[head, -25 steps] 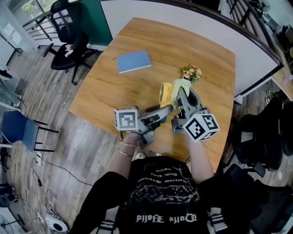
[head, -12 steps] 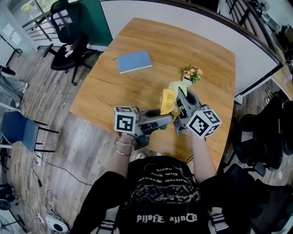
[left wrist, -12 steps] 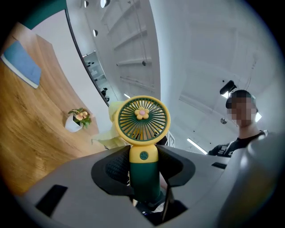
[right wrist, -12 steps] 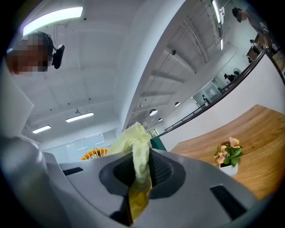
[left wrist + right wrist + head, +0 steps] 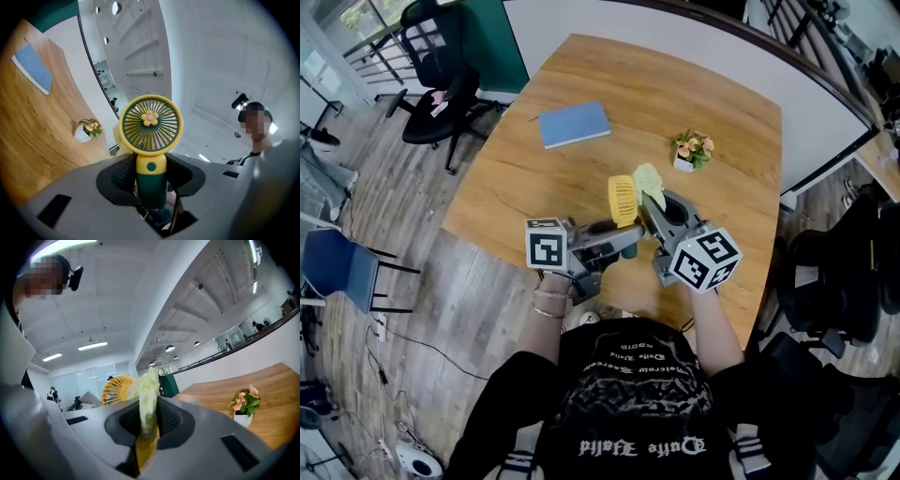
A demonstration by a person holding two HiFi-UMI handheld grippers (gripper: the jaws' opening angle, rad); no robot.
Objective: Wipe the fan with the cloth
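Observation:
A small hand fan [image 5: 150, 140] with a yellow round grille and a dark green handle is held upright off the table, its handle clamped in my left gripper [image 5: 151, 180]. In the head view the fan [image 5: 622, 200] stands over the table's near half, with my left gripper [image 5: 623, 236] below it. My right gripper [image 5: 149, 420] is shut on a pale yellow cloth [image 5: 146, 399]. The cloth [image 5: 649, 184] touches the fan's right side, and my right gripper [image 5: 653, 204] sits right next to the fan head. The fan's grille [image 5: 118, 388] shows just left of the cloth.
A wooden table [image 5: 581, 159] holds a blue book [image 5: 573, 125] at the far left and a small potted flower [image 5: 692, 150] at the far right. Office chairs stand on the floor to the left and right of the table.
Both grippers have shifted left and a little toward me with the fan and cloth. The right gripper has drawn away from the flower pot, and the cloth still lies against the fan.

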